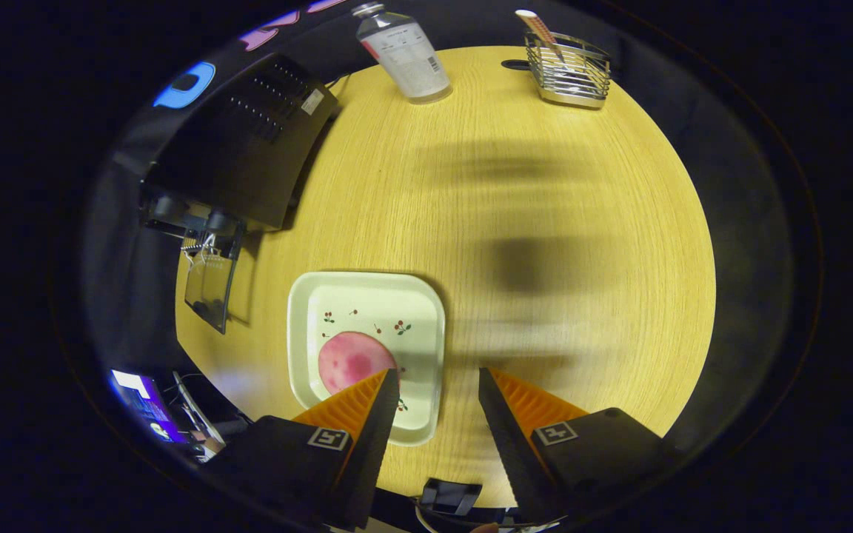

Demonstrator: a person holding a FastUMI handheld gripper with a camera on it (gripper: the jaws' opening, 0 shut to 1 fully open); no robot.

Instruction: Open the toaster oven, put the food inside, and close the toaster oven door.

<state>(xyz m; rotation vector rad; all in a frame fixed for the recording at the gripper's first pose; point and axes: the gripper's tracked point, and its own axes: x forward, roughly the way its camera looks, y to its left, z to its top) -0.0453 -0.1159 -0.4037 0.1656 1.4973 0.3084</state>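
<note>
Light wood-grain counter (515, 222), black toaster oven (249, 141) at its far left with door (209, 289) hanging open, clear bottle (406, 53) and wire rack (569, 70) along the far edge, square plate (419, 311) near the hand-held gripper (437, 385), fingers apart above it.

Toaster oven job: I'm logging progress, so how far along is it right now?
Done: the toaster oven door hangs open. In hand: the gripper, fingers open and holding nothing, hangs above the plate, where the pink food lies by one fingertip. Left: pick up the food, put it inside, close the door.
</note>
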